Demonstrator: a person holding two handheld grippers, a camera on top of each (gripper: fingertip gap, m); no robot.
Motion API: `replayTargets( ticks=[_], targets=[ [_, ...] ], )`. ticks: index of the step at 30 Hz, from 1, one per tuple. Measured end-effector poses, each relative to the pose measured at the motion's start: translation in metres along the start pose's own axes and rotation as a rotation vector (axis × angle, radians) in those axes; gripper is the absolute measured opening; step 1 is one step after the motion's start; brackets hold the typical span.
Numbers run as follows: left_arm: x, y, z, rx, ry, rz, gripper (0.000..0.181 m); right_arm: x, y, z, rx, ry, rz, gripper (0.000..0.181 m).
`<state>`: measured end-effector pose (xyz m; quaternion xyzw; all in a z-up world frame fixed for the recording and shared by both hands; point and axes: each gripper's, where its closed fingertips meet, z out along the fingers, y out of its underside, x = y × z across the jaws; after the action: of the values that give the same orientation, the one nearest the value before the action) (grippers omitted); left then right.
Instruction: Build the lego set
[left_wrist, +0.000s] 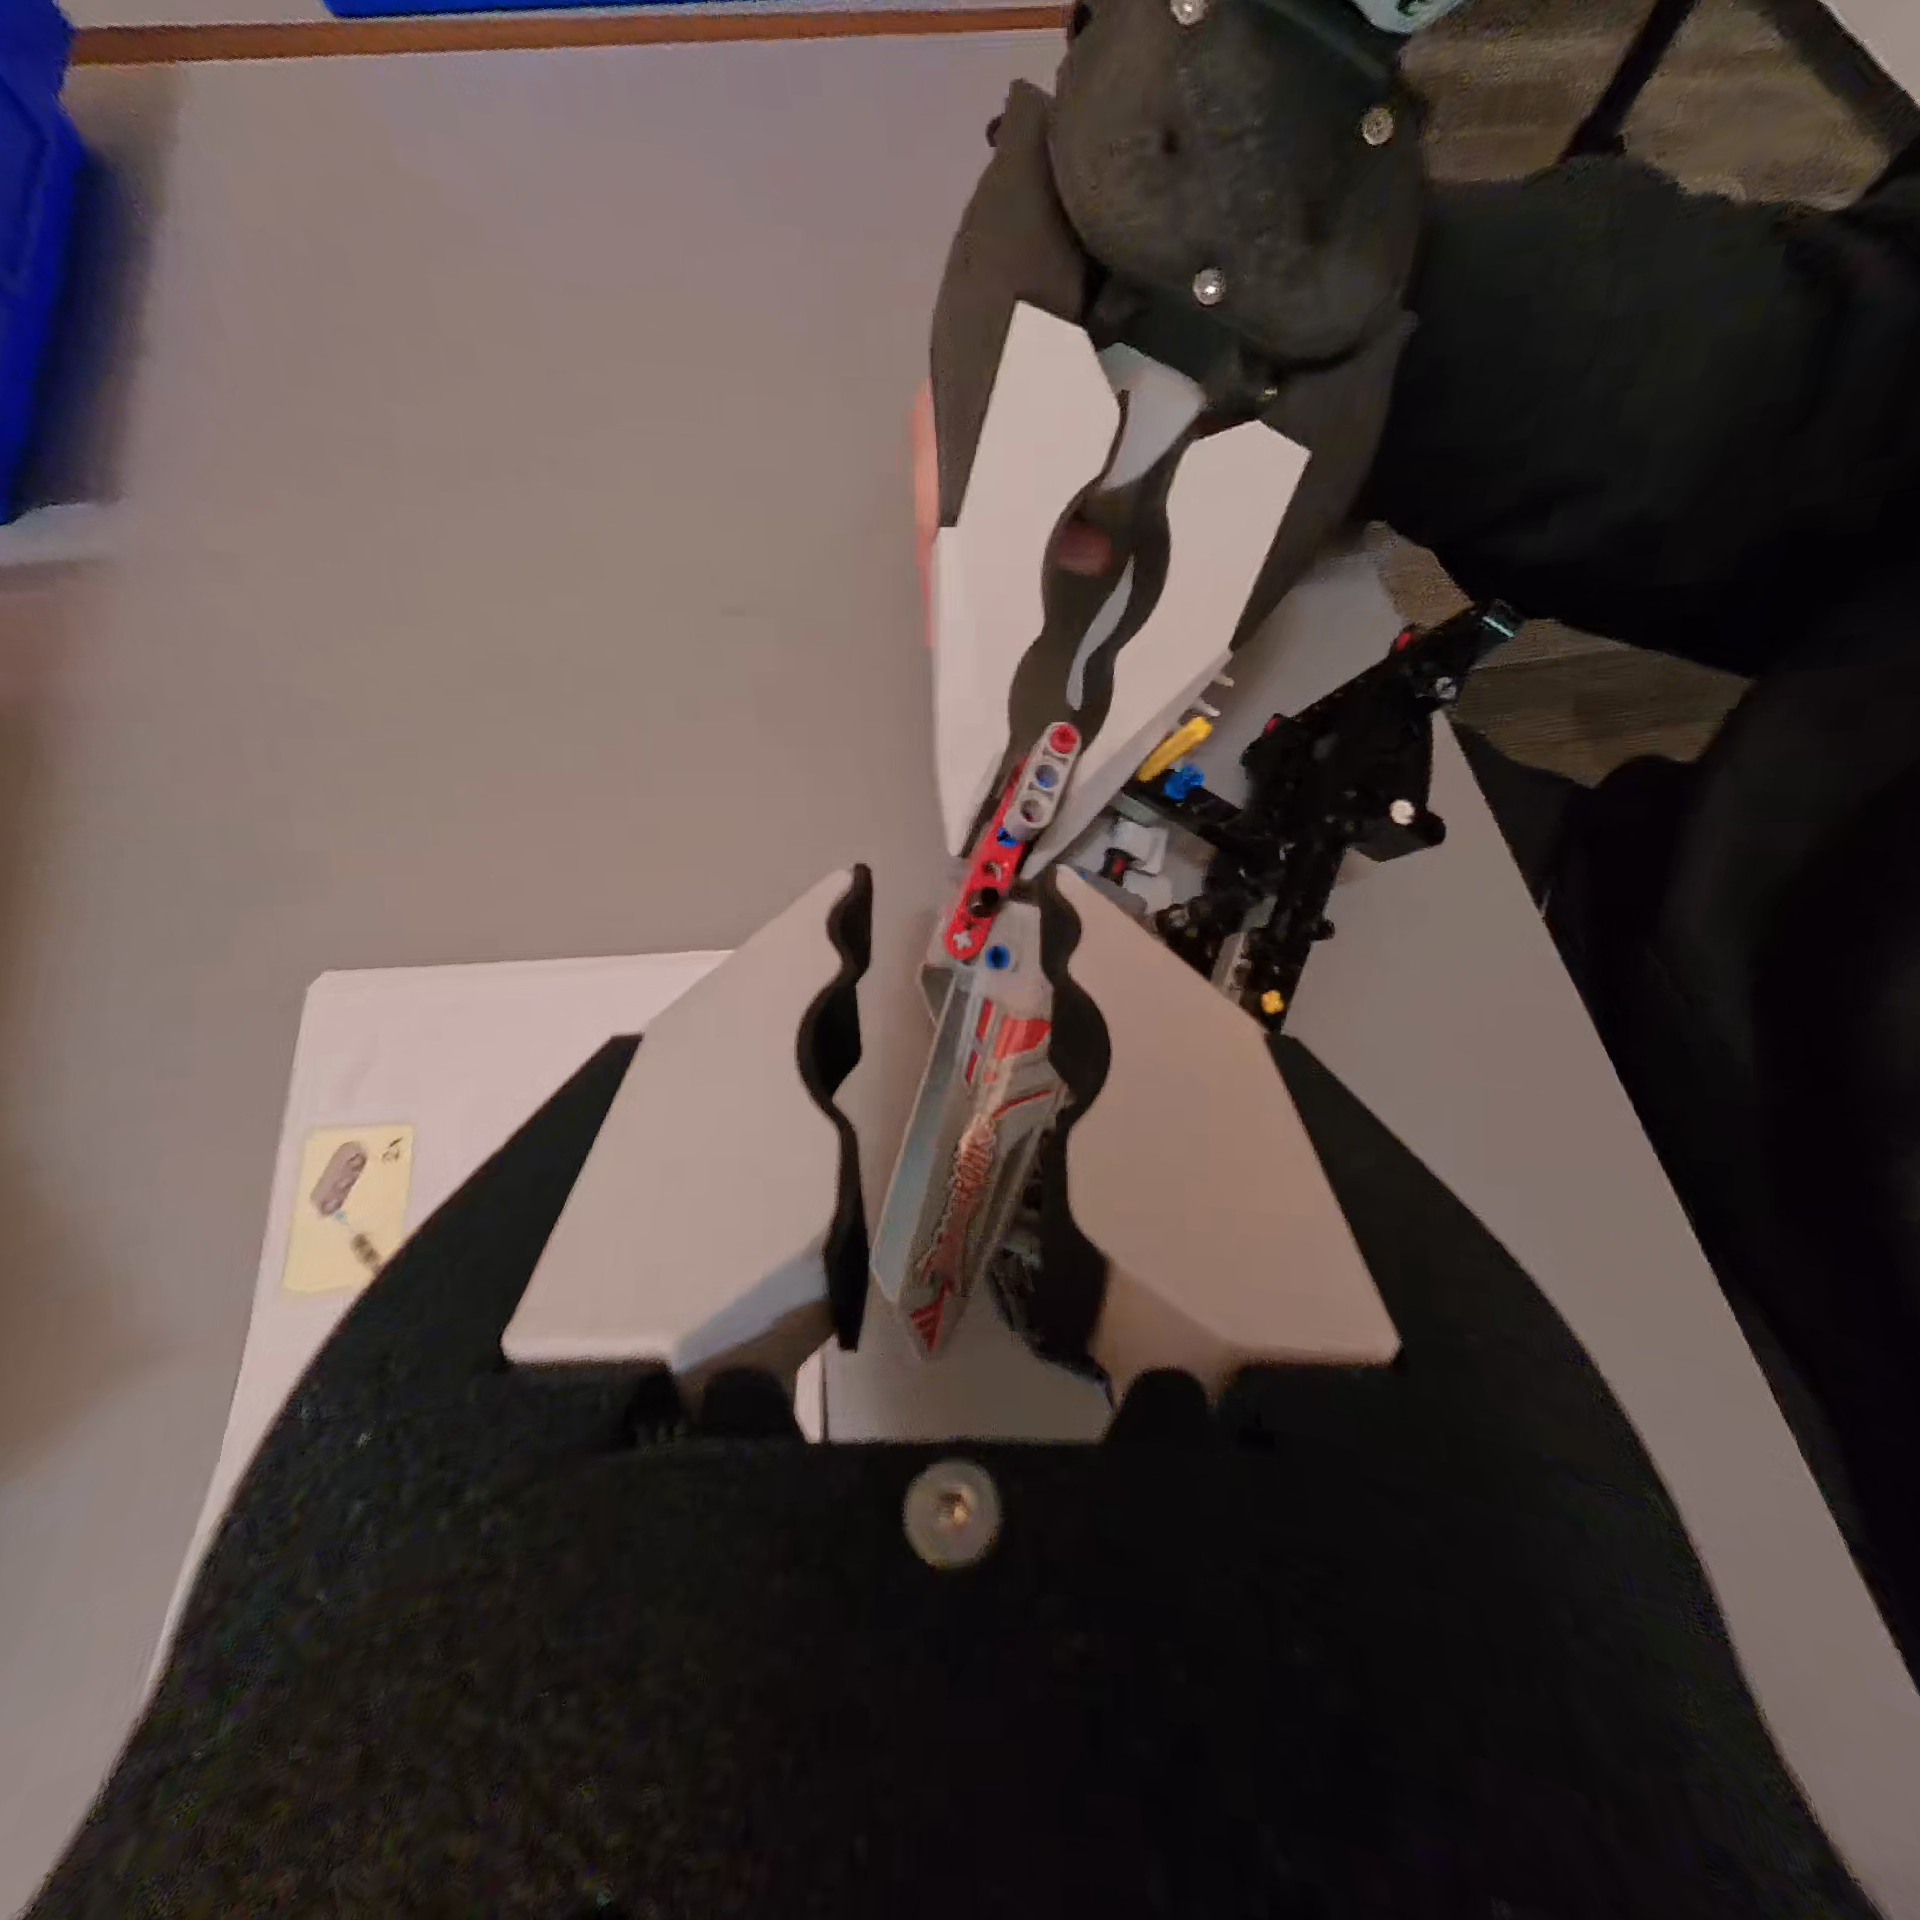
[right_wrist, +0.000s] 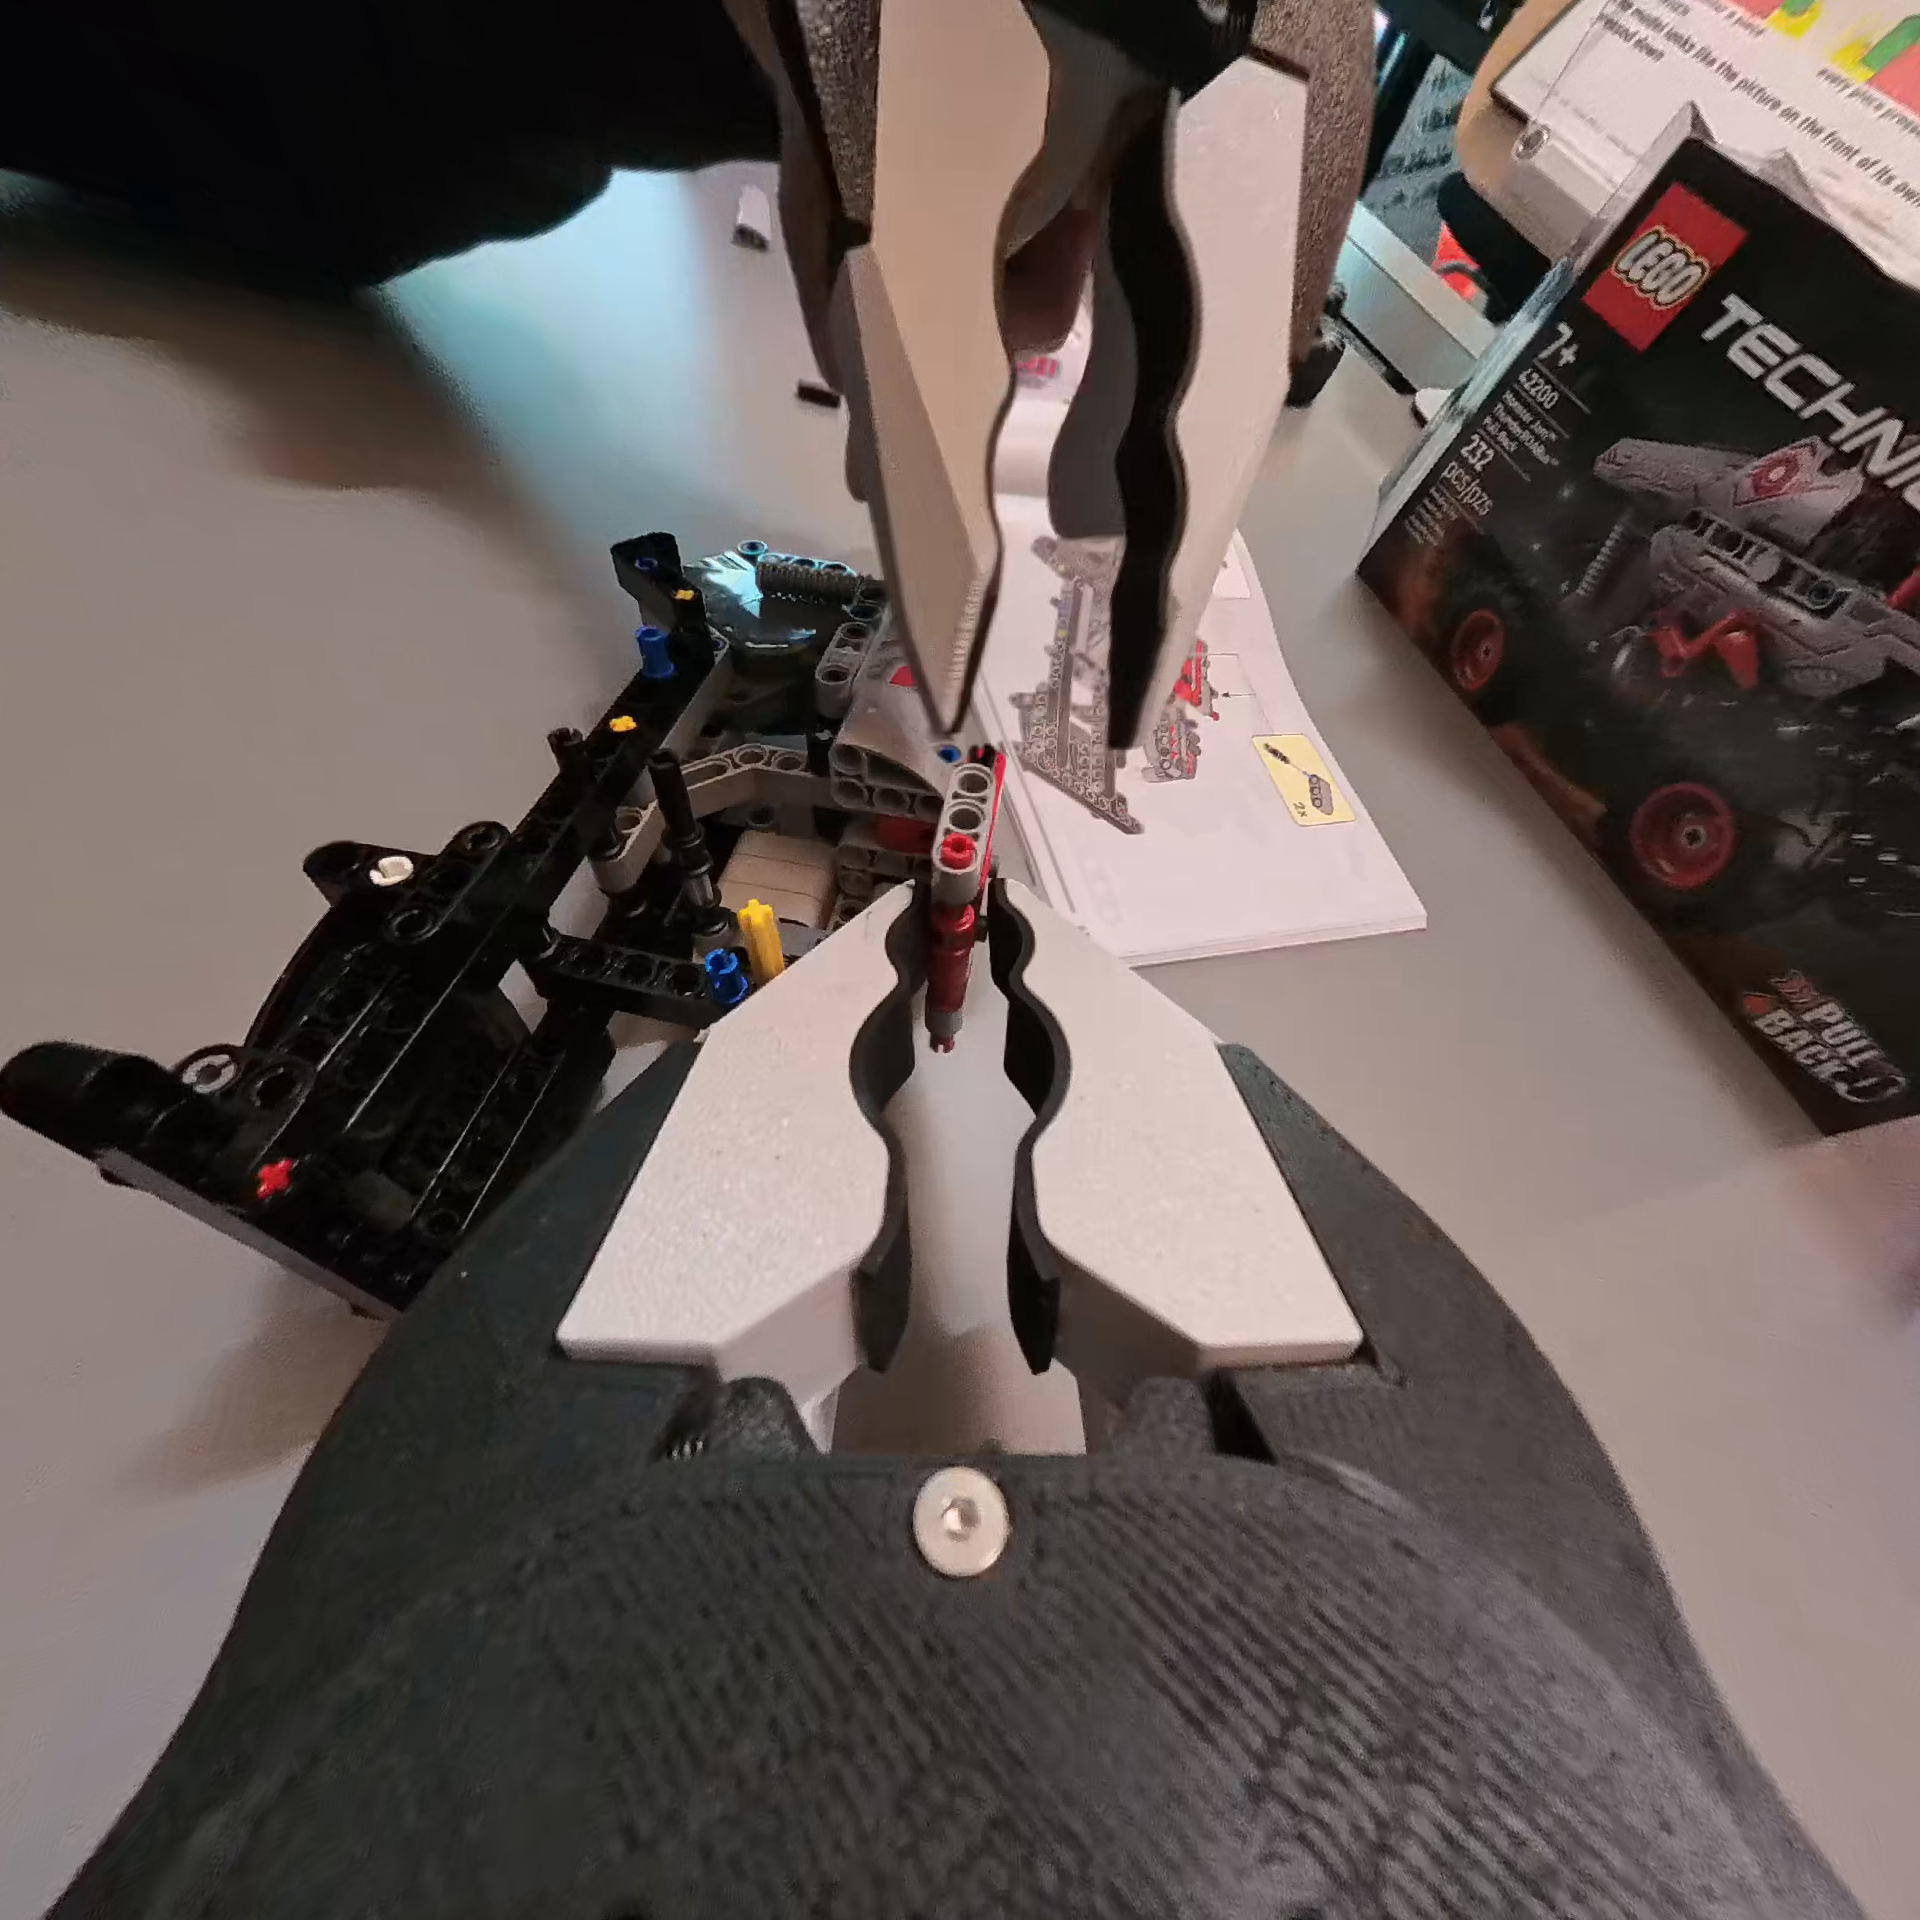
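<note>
The half-built model has a black chassis (right_wrist: 416, 987) (left_wrist: 1309, 831) and lies on the grey table. A grey panel with red stickers (left_wrist: 966, 1143) (right_wrist: 883, 753) and a red beam (left_wrist: 977, 894) are fixed to it. My left gripper (left_wrist: 956, 894) is open and straddles the panel, whose side touches the right pad. It comes down from above in the right wrist view (right_wrist: 1034, 732). My right gripper (right_wrist: 956, 899) (left_wrist: 1023, 831) is shut on a red axle (right_wrist: 951, 966) that carries a small grey beam (right_wrist: 964, 821) (left_wrist: 1044, 779). The beam sits against the red beam's top end.
An open instruction booklet (right_wrist: 1195, 831) (left_wrist: 416, 1091) lies just behind the model. The set's box (right_wrist: 1662, 623) stands at the right. A blue bin (left_wrist: 31, 260) is at the far left. A person in dark clothes (left_wrist: 1662, 416) is beyond the table edge. Left and right tips are no more than a few centimetres apart.
</note>
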<state>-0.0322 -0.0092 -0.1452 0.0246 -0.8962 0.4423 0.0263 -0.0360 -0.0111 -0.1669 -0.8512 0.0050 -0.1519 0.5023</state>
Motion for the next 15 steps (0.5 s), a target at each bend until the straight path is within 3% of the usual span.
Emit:
replayTargets(
  ticks=[1,10,15],
  targets=[
    [0.001,0.000,0.002,-0.002,-0.010,0.022,0.029,-0.001,0.000,-0.002,-0.011,0.002,0.002,0.009],
    [0.007,-0.004,0.009,-0.066,-0.125,0.347,0.015,-0.004,-0.002,-0.006,-0.022,0.040,0.055,0.009],
    [0.017,-0.004,0.013,-0.069,-0.071,0.397,0.012,-0.005,0.000,-0.003,-0.011,0.043,0.114,0.009]
  ],
)
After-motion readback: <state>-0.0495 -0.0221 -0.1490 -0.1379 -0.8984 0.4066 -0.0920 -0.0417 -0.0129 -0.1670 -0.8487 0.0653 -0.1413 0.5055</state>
